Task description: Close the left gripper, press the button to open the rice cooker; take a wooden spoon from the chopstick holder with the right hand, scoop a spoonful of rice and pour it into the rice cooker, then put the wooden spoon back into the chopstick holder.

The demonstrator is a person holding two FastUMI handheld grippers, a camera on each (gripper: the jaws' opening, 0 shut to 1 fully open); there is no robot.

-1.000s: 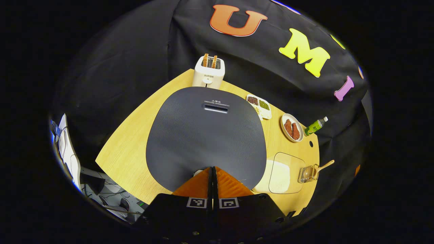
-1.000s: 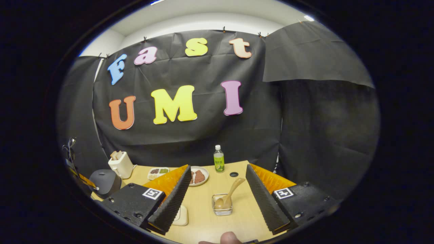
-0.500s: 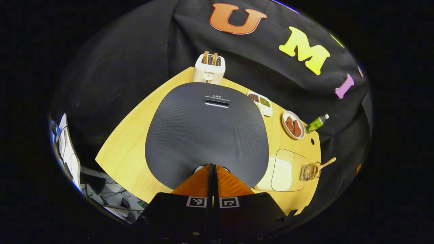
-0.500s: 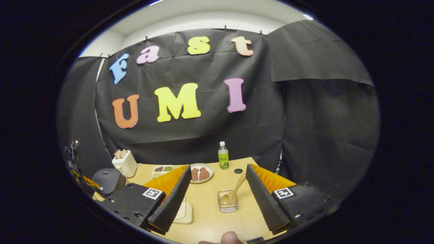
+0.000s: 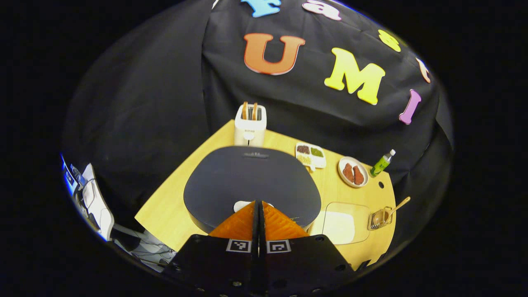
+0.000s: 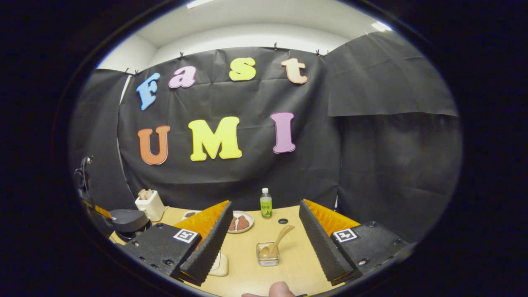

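Note:
The dark grey rice cooker lid [image 5: 251, 183] lies just ahead of my left gripper [image 5: 259, 203], which is shut with its tips at the white button [image 5: 242, 205] on the front rim. From the right gripper view the rice cooker [image 6: 126, 218] stands at the far left, its lid looking raised off the body. My right gripper [image 6: 264, 205] is open and held above the table, with nothing between its fingers. Below and ahead of it, the wooden spoon [image 6: 278, 241] leans in the clear chopstick holder [image 6: 268, 258]. The rice container [image 5: 344, 222] sits beside the holder.
Along the back of the wooden table [image 5: 165, 210] stand a white toaster [image 5: 250, 123], a tray of beans [image 5: 310, 153], a plate of meat [image 5: 352, 172] and a green bottle [image 5: 381, 162]. A thumb [image 6: 280, 289] shows at the bottom edge.
The cooker lid now looks much shorter and tilted up in the left gripper view, and that view shows more of the wall. The right gripper has barely shifted and stays open.

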